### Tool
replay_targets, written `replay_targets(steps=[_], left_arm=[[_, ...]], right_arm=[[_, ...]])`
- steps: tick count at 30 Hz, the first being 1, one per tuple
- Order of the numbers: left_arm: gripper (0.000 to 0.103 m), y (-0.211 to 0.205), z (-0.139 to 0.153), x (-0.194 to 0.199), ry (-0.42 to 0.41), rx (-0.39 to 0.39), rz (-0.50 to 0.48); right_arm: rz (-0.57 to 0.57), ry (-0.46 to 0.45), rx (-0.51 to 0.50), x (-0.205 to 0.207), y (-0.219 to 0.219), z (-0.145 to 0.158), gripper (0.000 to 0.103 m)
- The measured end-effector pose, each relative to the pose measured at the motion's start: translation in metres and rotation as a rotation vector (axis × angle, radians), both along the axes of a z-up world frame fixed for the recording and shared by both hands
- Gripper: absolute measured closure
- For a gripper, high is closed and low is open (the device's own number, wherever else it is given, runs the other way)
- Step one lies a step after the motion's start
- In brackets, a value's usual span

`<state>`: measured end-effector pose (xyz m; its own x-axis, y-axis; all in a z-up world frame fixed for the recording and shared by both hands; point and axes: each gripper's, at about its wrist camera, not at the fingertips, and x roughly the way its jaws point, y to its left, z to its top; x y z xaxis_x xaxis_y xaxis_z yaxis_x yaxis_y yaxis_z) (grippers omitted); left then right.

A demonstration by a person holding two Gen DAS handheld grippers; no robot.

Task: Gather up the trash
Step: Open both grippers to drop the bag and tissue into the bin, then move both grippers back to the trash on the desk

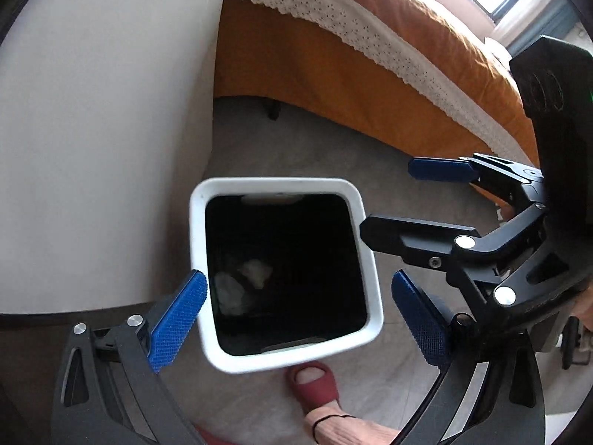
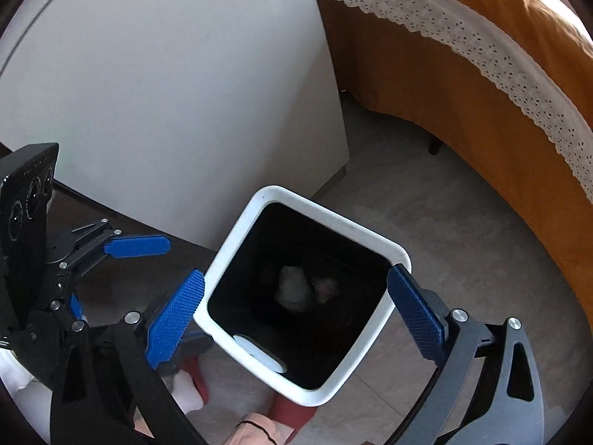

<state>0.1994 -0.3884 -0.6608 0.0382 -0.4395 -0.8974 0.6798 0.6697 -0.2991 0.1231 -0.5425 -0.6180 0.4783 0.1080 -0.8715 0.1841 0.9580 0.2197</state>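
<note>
1. The left gripper (image 1: 296, 309) hangs spread wide and empty, ribbed blue pads either side of the waste bin's (image 1: 365, 259) mouth.
2. The right gripper (image 2: 296, 311) is likewise spread, pinching nothing, above the same bin.
3. Straight below both, two crumpled white paper wads (image 1: 242, 283) lie on the bin's dark bottom.
4. The bin is square with rounded corners, a smooth white rim and a black inside.
5. Left of it stands a flat white cabinet panel (image 1: 103, 129); beyond, an orange bed skirt (image 1: 333, 85) with white eyelet lace trim.
6. Nearest me, a red slipper (image 1: 315, 382) on grey floor (image 1: 296, 148).
</note>
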Motion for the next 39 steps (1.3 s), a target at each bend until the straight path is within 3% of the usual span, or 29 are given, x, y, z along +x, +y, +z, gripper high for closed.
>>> replay_targets(steps=[6,11,19,23,26,31,39], left_arm=[[0.005,-0.003,0.057,-0.001,-0.039,-0.029,0.002],[0.005,0.0,0.131,-0.004,-0.083,-0.072,0.012],[0.005,0.019,0.285,-0.021,-0.164,-0.194,0.053],[0.005,0.043,0.371,-0.035,-0.259,-0.23,0.09],[0.005,0.065,0.416,-0.04,-0.307,-0.252,0.126],[0.005,0.117,0.474,-0.045,-0.41,-0.236,0.225],[0.005,0.232,0.515,-0.051,-0.503,-0.168,0.465]], right_arm=[[-0.017,-0.04,-0.032,-0.006,-0.003,0.055,0.005],[-0.043,-0.111,-0.057,-0.018,0.004,0.13,0.005],[-0.039,-0.299,-0.139,-0.051,0.037,0.295,0.005],[-0.017,-0.39,-0.159,-0.061,0.058,0.362,0.005],[0.009,-0.462,-0.167,-0.062,0.077,0.407,0.005],[0.086,-0.552,-0.174,-0.055,0.113,0.456,0.005],[0.281,-0.64,-0.162,-0.03,0.201,0.494,0.005]])
